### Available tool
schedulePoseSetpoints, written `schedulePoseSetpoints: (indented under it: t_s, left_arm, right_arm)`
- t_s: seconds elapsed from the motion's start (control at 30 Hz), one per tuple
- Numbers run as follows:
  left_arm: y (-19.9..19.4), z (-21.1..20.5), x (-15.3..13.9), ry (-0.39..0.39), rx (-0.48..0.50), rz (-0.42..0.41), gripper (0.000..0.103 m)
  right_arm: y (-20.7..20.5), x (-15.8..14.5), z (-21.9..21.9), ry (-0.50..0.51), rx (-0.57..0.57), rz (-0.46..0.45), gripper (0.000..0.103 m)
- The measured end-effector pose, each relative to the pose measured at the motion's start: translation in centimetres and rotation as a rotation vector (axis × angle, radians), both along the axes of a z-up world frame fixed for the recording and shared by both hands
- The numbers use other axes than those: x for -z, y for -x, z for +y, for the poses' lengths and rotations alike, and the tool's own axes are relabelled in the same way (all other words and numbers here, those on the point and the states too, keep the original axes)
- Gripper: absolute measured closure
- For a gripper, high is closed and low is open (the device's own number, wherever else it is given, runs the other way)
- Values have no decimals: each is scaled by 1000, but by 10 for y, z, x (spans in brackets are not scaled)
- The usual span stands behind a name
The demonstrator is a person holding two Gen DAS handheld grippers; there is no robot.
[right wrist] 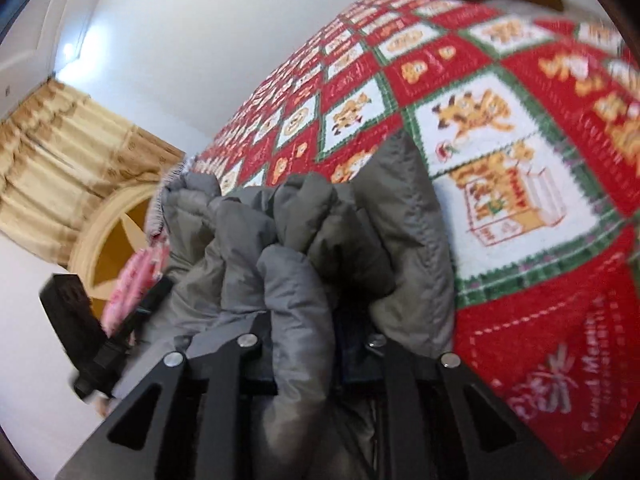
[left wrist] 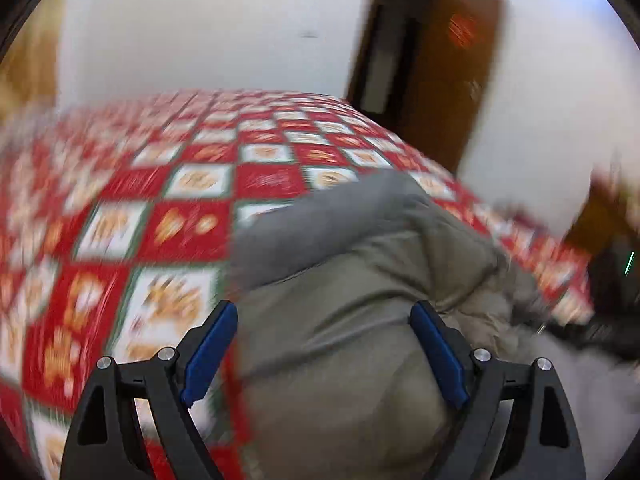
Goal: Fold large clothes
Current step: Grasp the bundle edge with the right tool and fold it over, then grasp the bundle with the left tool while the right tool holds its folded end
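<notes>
One puffy grey jacket [left wrist: 344,280] lies bunched on the bed's red patchwork quilt [left wrist: 160,184]. We judge it light, soft and slippery, springing back when pressed. Our left tongs [left wrist: 324,352] stand wide apart over a padded panel, gripping nothing. Our right tongs [right wrist: 308,320] are clamped on a thick bunch of it. We would pinch seams or hem, not the padded middles, which slide free.

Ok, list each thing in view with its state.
Jacket: grey, puffy, bunched on the quilt.
Left gripper: open, fingers either side of the jacket.
Right gripper: shut on jacket.
Quilt: spread flat.
Door: open.
Curtain: hanging, gathered.
</notes>
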State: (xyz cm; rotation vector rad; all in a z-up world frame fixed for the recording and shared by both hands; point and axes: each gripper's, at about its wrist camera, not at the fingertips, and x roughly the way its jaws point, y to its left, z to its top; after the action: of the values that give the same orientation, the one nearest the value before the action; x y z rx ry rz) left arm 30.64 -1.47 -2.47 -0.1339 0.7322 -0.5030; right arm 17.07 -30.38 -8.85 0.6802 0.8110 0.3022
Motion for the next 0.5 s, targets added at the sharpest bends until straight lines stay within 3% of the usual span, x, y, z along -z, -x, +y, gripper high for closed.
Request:
schedulePoseSetpoints:
  t_s: [0.17, 0.23, 0.3, 0.33, 0.4, 0.43, 0.47, 0.5]
  left_arm:
    - [-2, 47, 8, 115, -67, 116, 14]
    - [-5, 42, 13, 222, -18, 175, 14]
    - [-12, 20, 28, 314, 102, 272, 12]
    - [-13, 5, 37, 294, 135, 315, 6]
    - [-10, -13, 42, 179, 126, 285, 4]
    - [-9, -16, 41, 163, 135, 274, 4]
    - [-8, -16, 41, 157, 141, 273, 4]
    - [-8, -16, 42, 154, 150, 274, 3]
  right_arm:
    - [5, -9, 12, 110, 21, -29, 76]
    - [5, -8, 15, 114, 30, -33, 76]
    - [5, -9, 14, 118, 36, -33, 75]
    - [6, -10, 15, 127, 38, -34, 73]
    - [13, -17, 16, 203, 81, -51, 67]
    - [19, -22, 16, 265, 117, -67, 55]
    - [25, -27, 17, 340, 158, -77, 34]
    - [28, -28, 17, 387, 188, -79, 24]
